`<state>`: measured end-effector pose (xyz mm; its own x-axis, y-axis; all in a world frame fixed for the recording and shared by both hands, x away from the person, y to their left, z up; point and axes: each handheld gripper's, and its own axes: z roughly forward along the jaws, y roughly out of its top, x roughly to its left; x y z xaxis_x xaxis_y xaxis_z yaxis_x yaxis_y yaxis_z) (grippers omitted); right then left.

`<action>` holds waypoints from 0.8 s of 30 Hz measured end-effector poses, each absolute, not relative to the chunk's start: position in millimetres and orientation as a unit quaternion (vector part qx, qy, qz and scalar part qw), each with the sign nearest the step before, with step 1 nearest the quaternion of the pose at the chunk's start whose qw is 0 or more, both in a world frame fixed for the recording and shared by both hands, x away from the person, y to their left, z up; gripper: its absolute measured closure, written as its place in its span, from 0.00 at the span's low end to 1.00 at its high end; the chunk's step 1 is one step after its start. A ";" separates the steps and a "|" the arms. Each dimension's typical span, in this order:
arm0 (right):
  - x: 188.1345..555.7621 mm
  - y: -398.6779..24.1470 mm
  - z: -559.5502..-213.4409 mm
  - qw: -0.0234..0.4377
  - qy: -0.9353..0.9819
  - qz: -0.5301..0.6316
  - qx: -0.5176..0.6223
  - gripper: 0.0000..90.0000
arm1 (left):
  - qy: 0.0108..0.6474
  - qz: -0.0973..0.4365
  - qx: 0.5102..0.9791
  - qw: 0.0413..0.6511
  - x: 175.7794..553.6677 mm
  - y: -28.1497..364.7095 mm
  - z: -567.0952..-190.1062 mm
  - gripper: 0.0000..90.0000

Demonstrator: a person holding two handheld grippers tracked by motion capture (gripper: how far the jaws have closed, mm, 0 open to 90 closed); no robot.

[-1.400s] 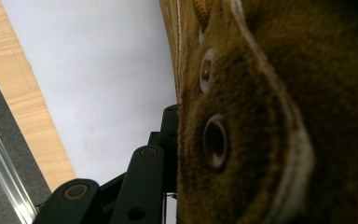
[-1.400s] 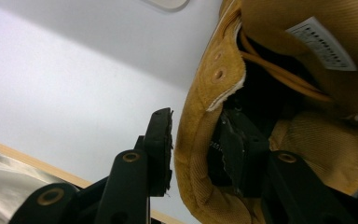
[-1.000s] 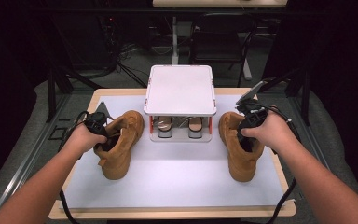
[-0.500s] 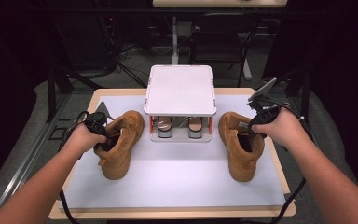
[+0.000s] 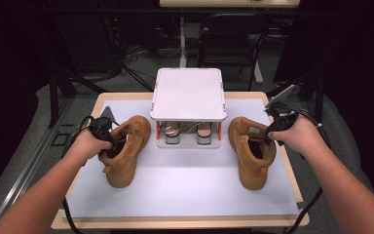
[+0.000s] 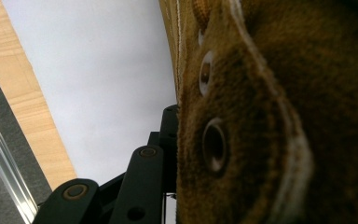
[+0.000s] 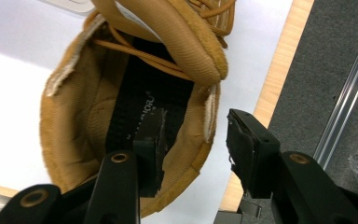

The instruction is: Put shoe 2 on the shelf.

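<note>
Left gripper (image 5: pixel 102 130) clamps left boot (image 5: pixel 124 151) collar; right gripper (image 7: pixel 193 154) (just opening) straddles right boot (image 7: pixel 121 135) collar.

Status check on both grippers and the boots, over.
Left gripper clamped on left boot collar. Right gripper jaws just opening, straddling right boot collar, pads off. Rack between boots, nothing in the way.

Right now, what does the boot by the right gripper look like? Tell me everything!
The right boot is tan and suede-looking, with matching laces, a ribbed padded collar and a black insole. It stands upright on the white mat, toe toward the person, right of the little white rack. The right gripper straddles its collar wall, jaws just opening, pads not pressing.
</note>
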<state>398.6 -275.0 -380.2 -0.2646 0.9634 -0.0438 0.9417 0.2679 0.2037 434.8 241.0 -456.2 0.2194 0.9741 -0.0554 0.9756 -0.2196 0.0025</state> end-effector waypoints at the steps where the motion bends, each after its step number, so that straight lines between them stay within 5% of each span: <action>1: 399.4 -276.5 -381.4 0.078 0.793 0.065 0.601 0.63 | 0.625 -0.020 0.780 0.018 434.8 240.8 -456.2 0.84; 24: 412.2 -279.6 -432.1 0.044 0.785 0.044 0.616 0.67 | 0.624 -0.021 0.781 0.020 435.4 242.4 -456.8 0.84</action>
